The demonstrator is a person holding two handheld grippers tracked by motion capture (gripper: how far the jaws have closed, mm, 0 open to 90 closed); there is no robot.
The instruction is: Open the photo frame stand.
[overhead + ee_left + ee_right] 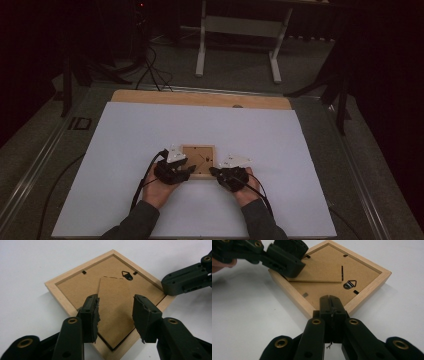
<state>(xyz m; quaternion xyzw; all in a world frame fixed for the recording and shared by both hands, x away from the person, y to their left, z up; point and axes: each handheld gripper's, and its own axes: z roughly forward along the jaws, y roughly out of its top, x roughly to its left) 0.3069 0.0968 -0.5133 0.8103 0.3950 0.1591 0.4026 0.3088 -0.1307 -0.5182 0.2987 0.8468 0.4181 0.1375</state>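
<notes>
Your forearms come in from the bottom of the high view, hands angled inward toward each other. A wooden picture frame (198, 161) lies face down near the middle of the white table sheet (125, 150), its brown backing board up. Your left gripper (115, 315) hovers with jaws apart over the fold-out stand (115, 307) on the backing. Your right gripper (331, 307) has its jaws pressed together at the frame's near rim. I can read no writing on the backing.
</notes>
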